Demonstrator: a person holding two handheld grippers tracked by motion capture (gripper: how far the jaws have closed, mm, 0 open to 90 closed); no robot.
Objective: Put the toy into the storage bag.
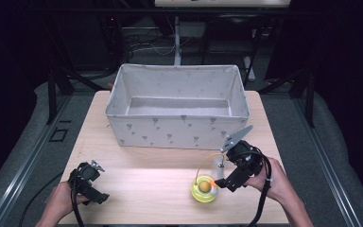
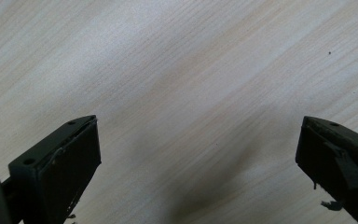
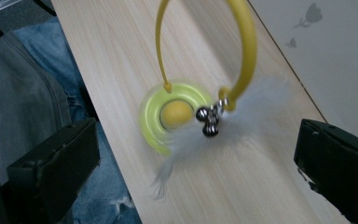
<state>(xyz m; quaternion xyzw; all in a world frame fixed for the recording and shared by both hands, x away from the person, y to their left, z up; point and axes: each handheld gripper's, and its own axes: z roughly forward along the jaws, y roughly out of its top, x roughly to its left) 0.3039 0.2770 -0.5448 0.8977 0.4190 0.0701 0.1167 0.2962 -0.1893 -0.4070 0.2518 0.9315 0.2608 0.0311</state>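
1. Two grippers are showing in my high view over the table [image 1: 137, 175]. My left gripper [image 1: 93, 182] is sitting low near the front-left corner, well apart from everything else. My right gripper [image 1: 222, 179] is hovering just beside the toy [image 1: 204, 189], a yellow-green ring dish with a ball in it and a yellow wire arching up, lying near the front edge. The fabric bin [image 1: 177, 106] is standing at the back.
2. My left gripper view is looking down on bare wood [image 2: 177, 84]; I am seeing the jaws spread wide, nothing between them.
3. My right gripper view is showing jaws wide apart, holding nothing. The toy [image 3: 175, 116] is lying ahead between them, with small bells [image 3: 208, 120] and a pale feather [image 3: 242, 121] hanging from its wire. The bin's wall [image 3: 326, 60] is lying at the upper right.
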